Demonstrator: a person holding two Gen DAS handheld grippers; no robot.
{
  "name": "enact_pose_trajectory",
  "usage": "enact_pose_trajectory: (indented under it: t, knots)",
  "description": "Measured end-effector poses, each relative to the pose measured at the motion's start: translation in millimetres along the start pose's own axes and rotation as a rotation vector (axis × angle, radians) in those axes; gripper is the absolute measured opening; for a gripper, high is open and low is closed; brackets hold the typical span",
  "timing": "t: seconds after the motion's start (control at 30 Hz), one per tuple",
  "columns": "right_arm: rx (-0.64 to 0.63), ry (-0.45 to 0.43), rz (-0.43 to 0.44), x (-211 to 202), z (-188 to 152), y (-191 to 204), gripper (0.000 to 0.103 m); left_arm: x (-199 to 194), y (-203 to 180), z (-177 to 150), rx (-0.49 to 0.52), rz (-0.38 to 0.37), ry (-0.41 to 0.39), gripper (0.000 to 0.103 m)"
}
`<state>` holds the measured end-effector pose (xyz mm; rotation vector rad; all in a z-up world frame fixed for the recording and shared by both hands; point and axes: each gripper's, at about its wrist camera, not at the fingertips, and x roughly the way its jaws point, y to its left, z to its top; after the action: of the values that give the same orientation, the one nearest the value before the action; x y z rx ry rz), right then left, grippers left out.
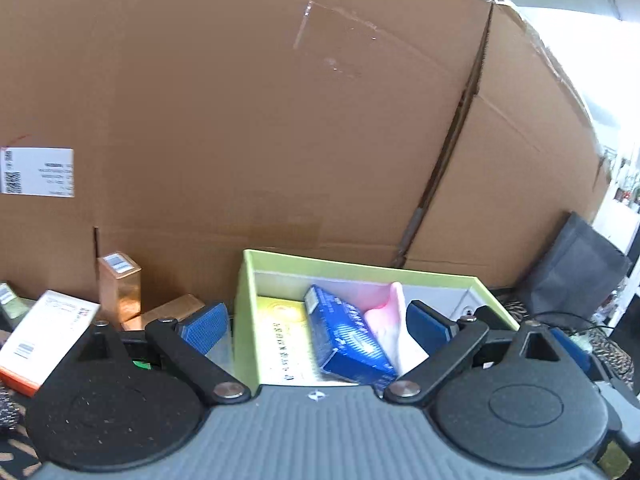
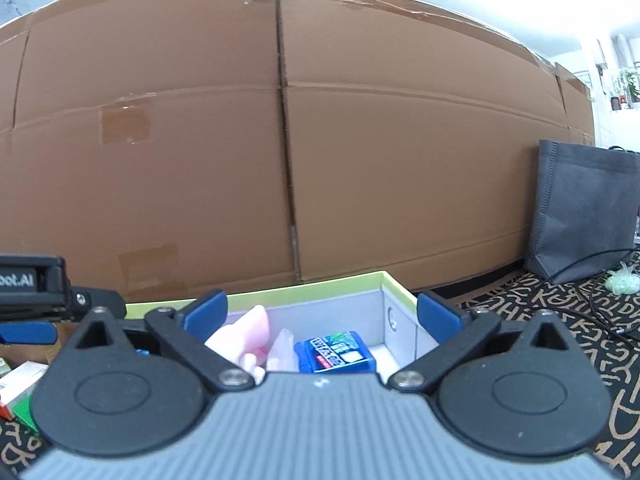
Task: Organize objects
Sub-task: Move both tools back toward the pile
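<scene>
A lime-green box [image 1: 360, 266] with a grey inside holds a yellow card [image 1: 286, 332], a dark blue packet [image 1: 346, 340] and a pink soft item [image 1: 386, 320]. My left gripper [image 1: 316, 326] is open and empty above the box's near edge. In the right wrist view the same box [image 2: 384, 280] shows the pink item [image 2: 248, 332], a clear wrapper [image 2: 282, 350] and a blue packet [image 2: 334, 350]. My right gripper [image 2: 322, 314] is open and empty over the box. The left gripper's body [image 2: 32, 288] shows at the left.
A large cardboard carton [image 1: 240, 120] stands close behind the box. Copper-coloured boxes [image 1: 120, 292] and a white-and-orange box [image 1: 44, 336] lie to the left. A grey fabric bag [image 2: 584, 208] and cables [image 2: 600, 304] sit right on the patterned cloth [image 2: 540, 300].
</scene>
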<state>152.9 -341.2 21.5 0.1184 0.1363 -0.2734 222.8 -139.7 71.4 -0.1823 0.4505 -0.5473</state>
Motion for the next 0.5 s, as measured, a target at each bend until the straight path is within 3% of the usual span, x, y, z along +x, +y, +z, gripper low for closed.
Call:
enact_pose_trajectory:
  t: [0.3, 0.5]
  knots:
    - [-0.048, -0.029, 0.063, -9.8, -3.2, 17.8, 0.103, -11.4, 21.5, -7.3, -0.055, 0.060, 0.055, 0.099]
    - [-0.120, -0.081, 0.201, -25.8, -6.8, 41.1, 0.103, -47.7, 66.1, -20.8, -0.099, 0.156, 0.019, 0.099]
